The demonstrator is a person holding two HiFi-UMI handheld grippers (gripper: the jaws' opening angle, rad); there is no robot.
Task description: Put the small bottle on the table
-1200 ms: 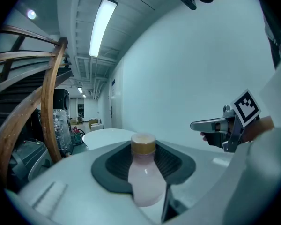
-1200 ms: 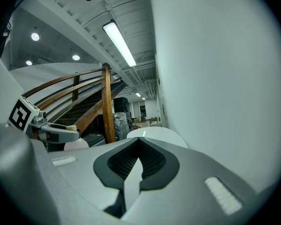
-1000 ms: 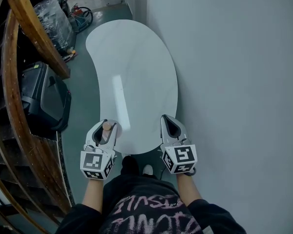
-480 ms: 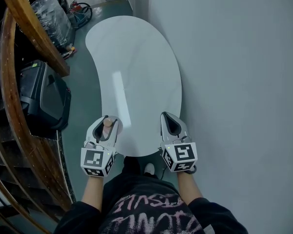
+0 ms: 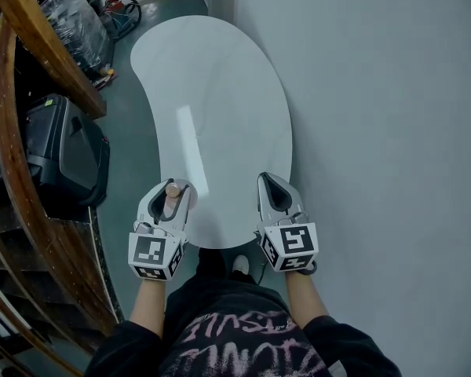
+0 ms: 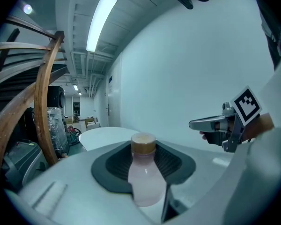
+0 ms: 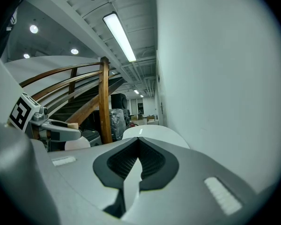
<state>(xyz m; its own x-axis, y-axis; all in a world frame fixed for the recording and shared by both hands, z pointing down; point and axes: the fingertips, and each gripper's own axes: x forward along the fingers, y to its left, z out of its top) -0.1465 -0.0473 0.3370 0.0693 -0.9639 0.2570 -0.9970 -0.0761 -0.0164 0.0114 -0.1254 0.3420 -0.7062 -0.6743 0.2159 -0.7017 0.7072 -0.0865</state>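
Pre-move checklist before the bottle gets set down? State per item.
1. Grip: left gripper shut on small bottle: ok.
2. Bottle upright, cap on top: ok.
3. Landing area: table shows bare white surface ahead: ok.
4. Position: the bottle sits right at the table's near-left edge in the head view: not ok, probably needs to go further in.
5. Right gripper shut, empty, apart from the bottle: ok.
6. Height of the bottle's base above the tabletop: cannot tell.

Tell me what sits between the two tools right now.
Nothing: the head view shows only bare white table between the left tool, holding the small bottle, and the right tool.
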